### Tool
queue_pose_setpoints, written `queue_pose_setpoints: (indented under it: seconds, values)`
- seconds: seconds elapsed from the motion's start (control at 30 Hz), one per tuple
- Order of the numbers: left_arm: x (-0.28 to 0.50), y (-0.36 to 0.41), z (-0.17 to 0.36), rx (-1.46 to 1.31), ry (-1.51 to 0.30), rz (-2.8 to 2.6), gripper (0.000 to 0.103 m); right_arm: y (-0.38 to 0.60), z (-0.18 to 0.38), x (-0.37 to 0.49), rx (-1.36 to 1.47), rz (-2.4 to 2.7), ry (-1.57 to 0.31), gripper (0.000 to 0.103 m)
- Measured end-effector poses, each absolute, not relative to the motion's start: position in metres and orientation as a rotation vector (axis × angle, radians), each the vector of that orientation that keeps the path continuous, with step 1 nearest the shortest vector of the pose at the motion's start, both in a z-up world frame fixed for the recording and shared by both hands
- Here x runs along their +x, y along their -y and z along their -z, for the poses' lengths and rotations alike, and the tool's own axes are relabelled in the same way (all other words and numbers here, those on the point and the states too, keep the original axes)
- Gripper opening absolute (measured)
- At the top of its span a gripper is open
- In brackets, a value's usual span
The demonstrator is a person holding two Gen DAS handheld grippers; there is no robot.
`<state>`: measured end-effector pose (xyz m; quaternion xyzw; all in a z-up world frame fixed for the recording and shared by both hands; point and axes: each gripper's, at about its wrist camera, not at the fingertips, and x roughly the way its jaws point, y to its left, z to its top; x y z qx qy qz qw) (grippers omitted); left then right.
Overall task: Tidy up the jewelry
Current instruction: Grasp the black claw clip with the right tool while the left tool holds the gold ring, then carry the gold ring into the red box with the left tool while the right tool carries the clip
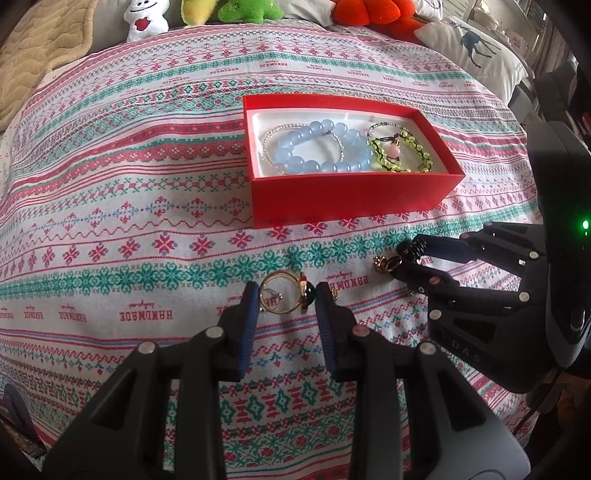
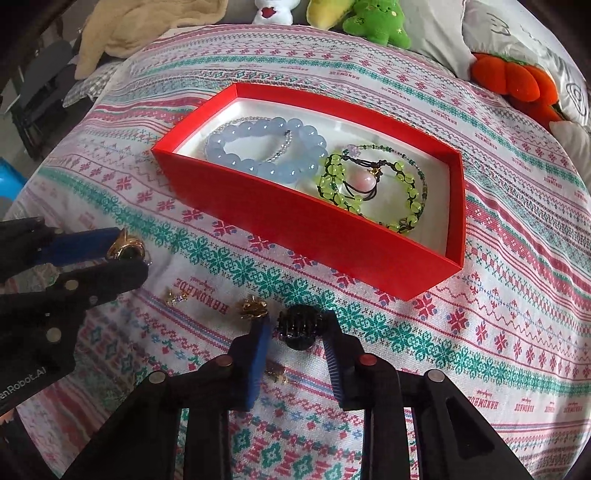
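A red box (image 1: 354,197) (image 2: 314,236) on the patterned cloth holds blue bead bracelets (image 1: 314,147) (image 2: 266,151) and green bead bracelets (image 1: 400,151) (image 2: 373,188). My left gripper (image 1: 284,297) (image 2: 125,258) is closed on a gold ring with a dark green stone (image 1: 286,295) (image 2: 127,249), at cloth level. My right gripper (image 2: 297,328) (image 1: 400,256) has its jaws around a black beaded ring (image 2: 299,326) (image 1: 413,249). A gold flower piece (image 2: 253,308) (image 1: 384,263) lies by its left finger.
A small gold earring (image 2: 175,297) (image 1: 335,294) lies between the grippers, and another small gold piece (image 2: 275,371) lies under the right gripper. Plush toys (image 1: 243,11) and pillows (image 1: 476,44) line the far edge of the cloth.
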<state>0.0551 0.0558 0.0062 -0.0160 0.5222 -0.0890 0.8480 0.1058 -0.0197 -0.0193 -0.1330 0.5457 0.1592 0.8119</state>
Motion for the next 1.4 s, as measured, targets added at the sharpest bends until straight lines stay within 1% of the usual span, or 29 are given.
queue_pose_setpoints:
  seconds: [0.63,0.87,1.17,1.4]
  values:
    - [0.055,-0.058,-0.011,-0.065,-1.098,0.178,0.033,0.03,-0.004,0.086,-0.226,-0.37,-1.164,0.024]
    - [0.055,-0.06,-0.018,-0.084,-1.085,0.18,0.033,0.037,-0.02,0.082,-0.195,-0.373,-1.133,0.024]
    - [0.06,-0.062,-0.031,-0.12,-1.052,0.187,0.033,0.046,-0.037,0.08,-0.148,-0.371,-1.101,0.024]
    - [0.062,-0.056,-0.042,-0.124,-0.986,0.223,0.033,0.057,-0.044,0.081,-0.115,-0.356,-1.082,0.024]
